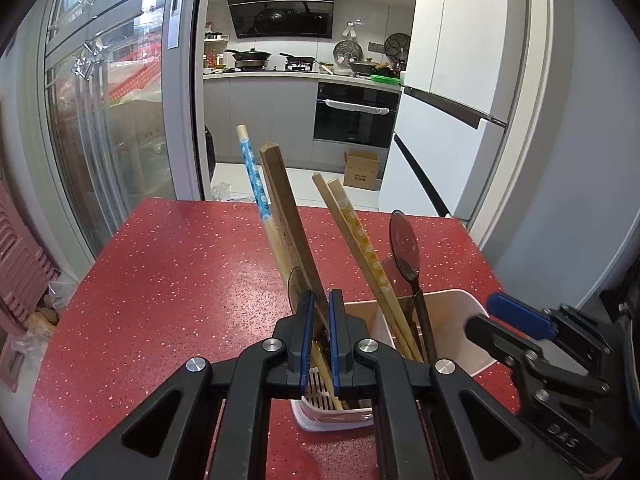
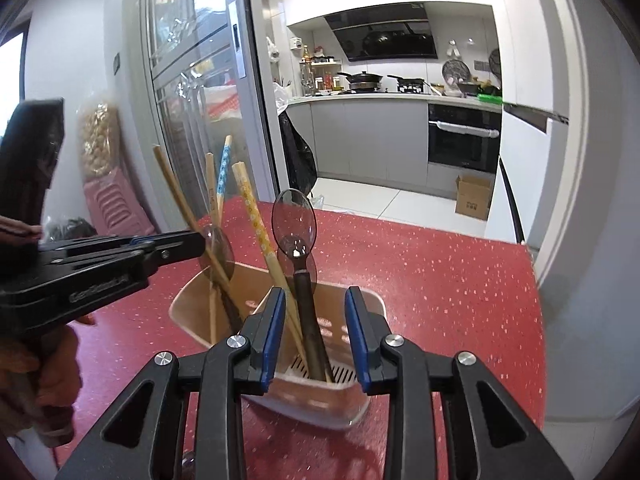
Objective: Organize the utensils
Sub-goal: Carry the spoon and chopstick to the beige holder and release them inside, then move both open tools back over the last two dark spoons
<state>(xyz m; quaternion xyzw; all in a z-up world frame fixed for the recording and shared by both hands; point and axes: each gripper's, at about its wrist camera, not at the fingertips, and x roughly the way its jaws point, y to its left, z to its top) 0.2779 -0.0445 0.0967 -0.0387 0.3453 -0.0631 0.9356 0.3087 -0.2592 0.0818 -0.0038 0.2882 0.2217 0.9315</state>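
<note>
Spoon [image 2: 304, 280] stands between right gripper's [image 2: 316, 336] parted fingers.

Red speckled table [image 1: 180, 280]; white utensil caddy [image 2: 360, 312] standing on it.

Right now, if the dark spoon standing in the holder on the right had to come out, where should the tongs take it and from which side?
Probably the spoon is best taken on its bare handle just under the bowl, above the holder rim. It stands almost upright, so come from above and in front with the right tongs, already open around it, and lift straight up, clear of the yellow chopsticks leaning beside it.
</note>
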